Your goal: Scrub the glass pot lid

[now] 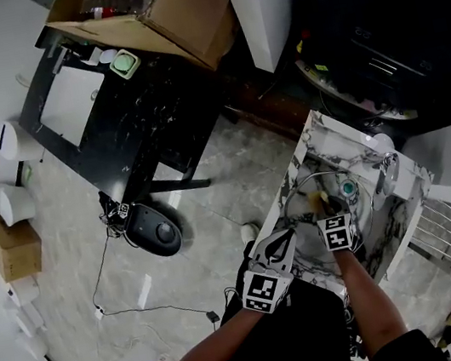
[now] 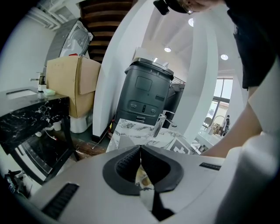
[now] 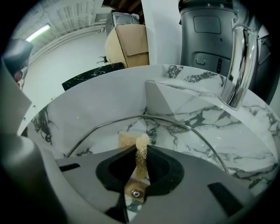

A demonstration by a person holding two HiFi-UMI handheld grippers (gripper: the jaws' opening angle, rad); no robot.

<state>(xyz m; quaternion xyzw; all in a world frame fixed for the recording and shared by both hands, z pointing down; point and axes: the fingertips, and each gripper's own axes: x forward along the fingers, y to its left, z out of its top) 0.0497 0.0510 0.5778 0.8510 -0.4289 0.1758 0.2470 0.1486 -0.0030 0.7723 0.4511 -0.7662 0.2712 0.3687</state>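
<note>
One glass pot lid [image 1: 306,196] sits in a white marble sink [image 1: 292,174].

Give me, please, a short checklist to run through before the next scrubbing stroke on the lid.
1. Sponge clamped in the right gripper: ok, the jaws are shut on it.
2. Lid lying in the sink: ok, its metal rim arcs across the basin.
3. Sponge pressed on the glass: cannot tell; it is right over the lid, but contact is not clear.
4. Left gripper steadying the lid: cannot tell; its jaws are together at the near rim in the head view, but no rim shows between them.
5. Faucet clear of the stroke: ok, it stands off to the right, behind the lid.
</note>
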